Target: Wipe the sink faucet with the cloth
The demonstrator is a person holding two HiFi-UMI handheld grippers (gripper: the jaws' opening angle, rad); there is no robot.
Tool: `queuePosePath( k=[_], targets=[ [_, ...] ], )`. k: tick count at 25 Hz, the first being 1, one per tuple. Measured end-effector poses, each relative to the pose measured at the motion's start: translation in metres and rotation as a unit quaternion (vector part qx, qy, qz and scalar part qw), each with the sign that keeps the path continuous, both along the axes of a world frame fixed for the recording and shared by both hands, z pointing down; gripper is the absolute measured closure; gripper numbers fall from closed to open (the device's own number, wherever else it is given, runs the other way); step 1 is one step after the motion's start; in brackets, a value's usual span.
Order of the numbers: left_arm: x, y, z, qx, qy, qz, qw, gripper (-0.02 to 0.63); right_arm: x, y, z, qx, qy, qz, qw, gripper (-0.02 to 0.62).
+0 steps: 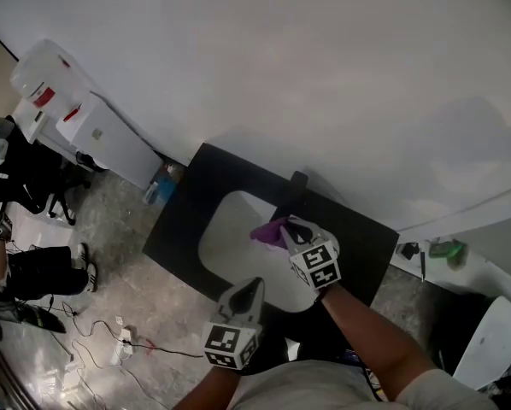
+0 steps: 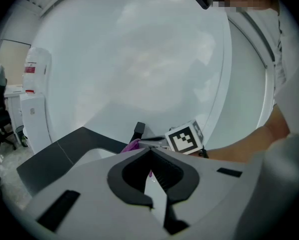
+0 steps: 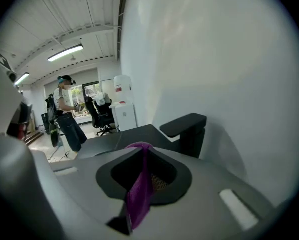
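Observation:
A black faucet (image 1: 292, 193) stands at the back edge of a white sink (image 1: 230, 259) set in a black counter (image 1: 187, 207). My right gripper (image 1: 290, 226) is shut on a purple cloth (image 1: 268, 231), held just in front of the faucet's spout and over the basin. In the right gripper view the cloth (image 3: 138, 186) hangs pinched between the jaws of the right gripper (image 3: 142, 147), with the faucet (image 3: 187, 129) close ahead to the right. My left gripper (image 1: 255, 286) is shut and empty over the sink's near rim. From the left gripper (image 2: 150, 152), faucet (image 2: 138, 130) and cloth (image 2: 133, 145) show ahead.
A plain white wall rises right behind the faucet. A white water dispenser and cabinet (image 1: 80, 114) stand to the left, with a blue bottle (image 1: 161, 186) by the counter's corner. Cables and a power strip (image 1: 123, 342) lie on the floor. A person (image 3: 67, 115) stands far off.

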State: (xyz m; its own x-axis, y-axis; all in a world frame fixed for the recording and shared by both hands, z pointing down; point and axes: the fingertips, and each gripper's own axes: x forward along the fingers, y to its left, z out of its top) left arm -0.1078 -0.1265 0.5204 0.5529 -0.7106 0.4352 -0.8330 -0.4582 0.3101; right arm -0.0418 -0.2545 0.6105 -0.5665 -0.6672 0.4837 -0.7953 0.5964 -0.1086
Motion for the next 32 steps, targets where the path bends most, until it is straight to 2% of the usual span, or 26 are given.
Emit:
queuePosePath(
  k=[3,5,8,12,14,16,18,21,26,29,32],
  targets=[
    [0.003,0.004,0.003,-0.005,-0.006,0.006,1.0,0.6,0.022,-0.044,0.017,-0.011,0.0,0.057,0.998,0.565],
    [0.004,0.005,0.004,-0.011,-0.006,0.003,0.9999,0.6,0.024,-0.064,0.019,-0.012,-0.003,0.072,0.997,0.562],
    [0.005,0.008,0.007,-0.014,-0.007,0.003,0.9999,0.6,0.002,-0.052,0.02,0.001,0.011,0.041,0.999,0.565],
    [0.005,0.013,0.011,-0.02,-0.008,0.008,0.9997,0.6,-0.024,0.004,0.033,-0.025,0.005,-0.019,0.999,0.565],
    [0.004,0.012,0.01,-0.021,-0.007,0.01,0.9997,0.6,-0.016,-0.002,0.025,-0.009,-0.003,-0.008,1.0,0.565],
    [0.005,0.012,0.006,-0.014,-0.009,0.015,0.9997,0.6,0.005,-0.034,0.011,0.006,-0.012,0.033,0.999,0.565],
    [0.004,0.012,0.003,-0.009,-0.01,0.016,0.9998,0.6,0.017,-0.061,0.007,0.0,-0.007,0.054,0.999,0.562],
    [0.001,0.013,0.003,-0.013,-0.01,0.013,0.9998,0.6,0.007,-0.06,0.017,-0.004,0.011,0.037,0.999,0.563],
    [0.004,0.012,0.006,-0.015,-0.002,0.016,0.9997,0.6,-0.017,-0.001,0.03,-0.019,0.006,-0.004,1.0,0.565],
    [0.007,0.009,0.005,-0.01,0.002,0.019,0.9998,0.6,0.007,-0.005,-0.013,0.035,-0.018,0.032,0.999,0.565],
    [0.007,0.006,0.004,-0.006,0.001,0.019,0.9998,0.6,0.046,-0.056,-0.073,0.102,-0.02,0.081,0.991,0.565]
  ],
)
